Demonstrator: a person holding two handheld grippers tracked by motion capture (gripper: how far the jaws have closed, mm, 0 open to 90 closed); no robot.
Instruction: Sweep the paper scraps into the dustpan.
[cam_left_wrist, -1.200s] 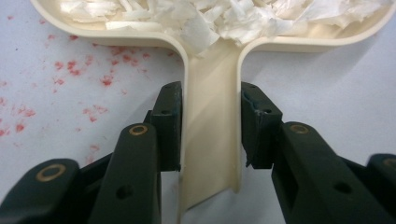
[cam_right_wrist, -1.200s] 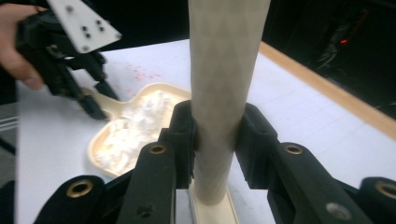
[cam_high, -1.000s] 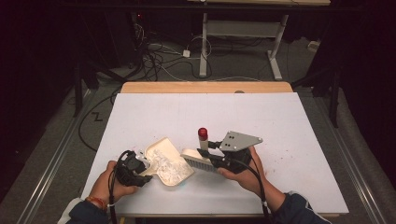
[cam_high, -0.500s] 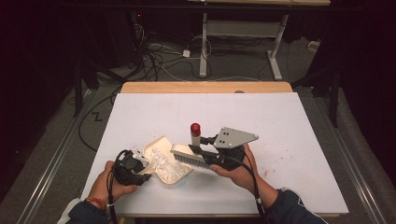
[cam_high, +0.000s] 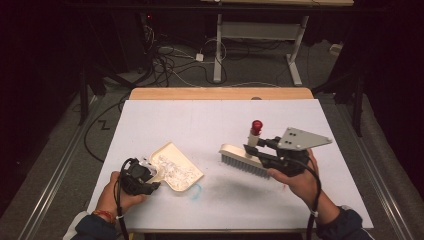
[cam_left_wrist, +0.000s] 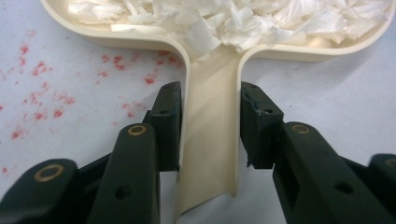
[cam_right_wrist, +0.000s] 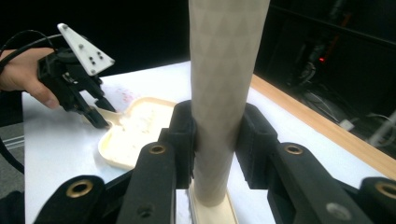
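Gripping a cream plastic dustpan (cam_left_wrist: 210, 140) by its flat handle, left claw (cam_left_wrist: 210, 126) near the bench's (cam_high: 200, 120) front left corner; pan heaped with white shreds (cam_left_wrist: 233, 18). Clamping the brush's (cam_high: 245, 159) textured, red-capped handle, right claw (cam_right_wrist: 217, 140), bristles off the white bench toward its right edge.

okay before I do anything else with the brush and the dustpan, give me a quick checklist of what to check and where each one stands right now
1. Left gripper grips the dustpan handle: cannot tell. The jaws flank the handle, but a thin gap shows at one side.
2. Right gripper holds the brush handle: ok, both jaws press on it.
3. Scraps sit inside the pan: ok, piled in the tray.
4. Brush is apart from the pan: ok, bare table lies between them.
5. Table swept of scraps: cannot tell. No loose white scraps stand out, but red specks and a blue mark stay by the pan.
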